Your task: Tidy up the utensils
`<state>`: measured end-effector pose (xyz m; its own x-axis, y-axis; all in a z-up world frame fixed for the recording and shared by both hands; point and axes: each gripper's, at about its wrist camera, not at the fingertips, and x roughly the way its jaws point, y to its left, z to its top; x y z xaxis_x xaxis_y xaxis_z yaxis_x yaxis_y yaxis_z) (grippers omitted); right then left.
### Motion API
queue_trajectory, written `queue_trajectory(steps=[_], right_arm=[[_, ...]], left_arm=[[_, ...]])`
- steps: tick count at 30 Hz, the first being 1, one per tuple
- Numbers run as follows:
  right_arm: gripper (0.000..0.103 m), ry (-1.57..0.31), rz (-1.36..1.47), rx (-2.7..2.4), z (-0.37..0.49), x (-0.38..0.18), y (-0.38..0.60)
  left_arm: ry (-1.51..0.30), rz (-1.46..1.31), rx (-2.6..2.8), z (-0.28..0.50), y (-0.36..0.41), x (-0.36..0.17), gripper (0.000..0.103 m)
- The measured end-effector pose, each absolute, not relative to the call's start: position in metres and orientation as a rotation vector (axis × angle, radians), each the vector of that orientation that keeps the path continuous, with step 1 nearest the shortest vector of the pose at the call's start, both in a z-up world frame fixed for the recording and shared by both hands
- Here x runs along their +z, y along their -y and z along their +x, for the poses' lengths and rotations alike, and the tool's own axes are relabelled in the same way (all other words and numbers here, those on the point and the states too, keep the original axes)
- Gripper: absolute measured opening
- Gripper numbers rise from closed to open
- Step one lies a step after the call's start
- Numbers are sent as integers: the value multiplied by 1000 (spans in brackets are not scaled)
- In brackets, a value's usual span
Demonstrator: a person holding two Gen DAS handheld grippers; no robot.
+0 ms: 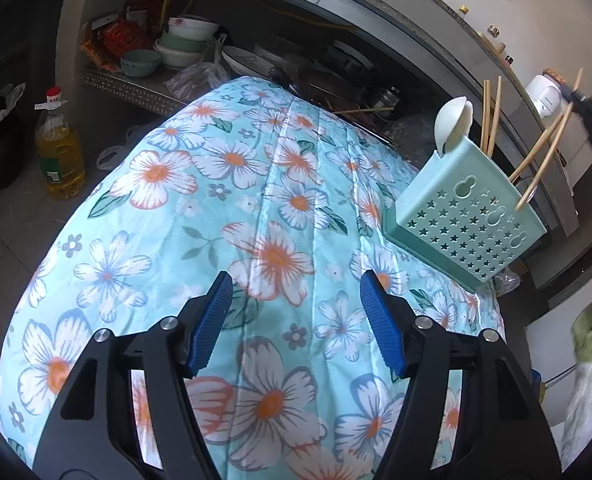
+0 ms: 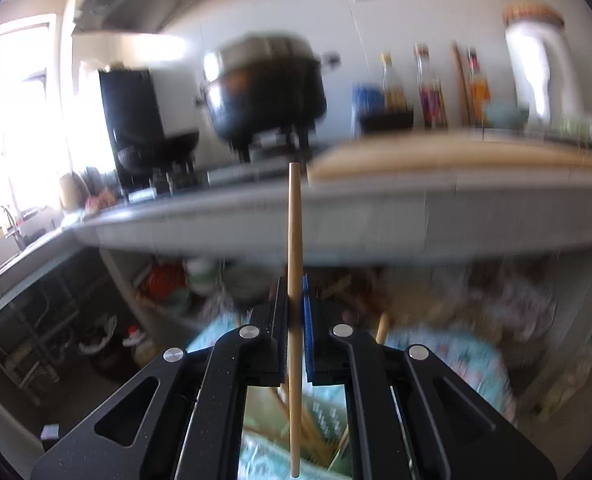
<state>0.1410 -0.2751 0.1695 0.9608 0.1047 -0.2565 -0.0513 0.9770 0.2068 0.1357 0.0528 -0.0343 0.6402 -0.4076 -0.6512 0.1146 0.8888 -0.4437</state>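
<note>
While my left gripper [image 1: 296,320] hangs over the flowered tablecloth [image 1: 168,216] in the lower middle of its own frame, its blue pads stand well apart with only cloth showing between them, so that side is empty. Off at the left edge there's an oil bottle [image 1: 59,148] on the floor, and bowls [image 1: 184,40] stacked on the shelf at upper left, none of my business right now.

Moving right, the pale green utensil holder [image 1: 465,216] sits near the table's far right edge, tilted in this view, with a white spoon [image 1: 453,120] and a few chopsticks [image 1: 491,112] poking out of the top. It lies up and to the right of my left jaws, well apart from them. My right gripper [image 1: 591,112] shows at the far right edge, just above and beside the holder, so that hand is clearly the nearer one.

Over in the right wrist view, my right gripper [image 2: 296,304] is clamped nearly shut on a single chopstick [image 2: 294,240]. The stick runs straight up and down the middle of the frame, crossing the jaws at right angles, and the blurry green holder [image 2: 319,432] sits below, right under its lower end.

My guess is the drop-in is next: the stick's long axis already points down toward the holder's opening, so it mostly needs lowering, then letting go.
</note>
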Motion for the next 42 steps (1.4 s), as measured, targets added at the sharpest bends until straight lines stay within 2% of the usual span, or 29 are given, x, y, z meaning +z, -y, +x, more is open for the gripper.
queue_trajectory(steps=[5,14,20,21,22,23,25,28,34,38,42], right_arm=[[7,-165,114,-11,144,187,271],[7,-202,22,16,155,116,255],[8,-254,-8,57,138,90,252],[10,-272,-2,68,135,88,254],[19,-294,14,85,130,86,258],[35,-302,24,98,127,85,261],[48,-301,36,118,114,84,267],[56,-300,49,130,97,87,276],[59,-353,315,120,69,73,330],[59,-484,672,185,86,33,376],[58,-598,797,230,109,0,384]], left_arm=[[-820,-395,-297,137,-59,-33,62],[-805,-382,-318,131,-57,-29,62],[-762,-337,-368,130,-48,-17,65],[-752,-319,-379,130,-45,-14,66],[-742,-303,-393,130,-42,-11,66],[-733,-288,-408,130,-38,-8,66],[-720,-264,-434,132,-32,-3,68],[-688,-209,-485,134,-18,8,69],[-593,-35,-629,147,24,28,76],[-579,77,-728,173,60,26,76],[-614,113,-785,200,87,16,76]])
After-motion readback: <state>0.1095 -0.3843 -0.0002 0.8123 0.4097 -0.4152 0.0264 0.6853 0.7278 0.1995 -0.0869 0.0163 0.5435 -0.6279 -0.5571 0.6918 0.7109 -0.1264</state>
